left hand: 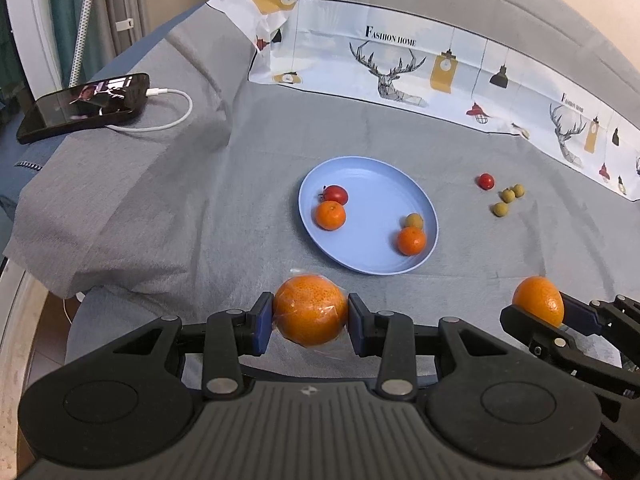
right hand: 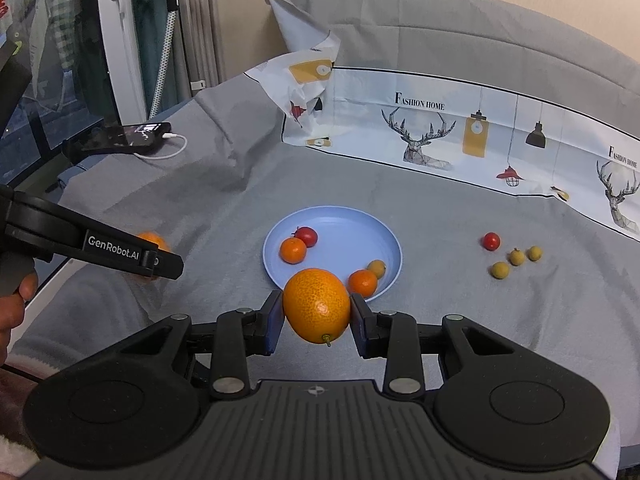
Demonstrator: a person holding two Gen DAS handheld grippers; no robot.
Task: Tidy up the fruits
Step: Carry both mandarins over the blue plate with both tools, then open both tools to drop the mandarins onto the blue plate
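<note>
We hold a wrapped orange (left hand: 310,310) in the left tongs (left hand: 310,316) and a bare orange (right hand: 317,305) in the right tongs (right hand: 317,312), both just short of the blue plate (left hand: 372,172). Released together, we judge they could knock the two small oranges (left hand: 330,215) there or roll off its near rim.

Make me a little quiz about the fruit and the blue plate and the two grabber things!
1. How many fruits lie on the blue plate?
2. True or false: the left gripper is empty.
3. Which loose fruits lie on the grey cloth, to the right of the plate? A) one red fruit and three small yellow-green fruits B) two bananas C) nothing

Key:
1. Four: two small oranges, one red fruit, one small yellow-green fruit.
2. False. It grips a wrapped orange; the right gripper grips a bare orange.
3. A
</note>
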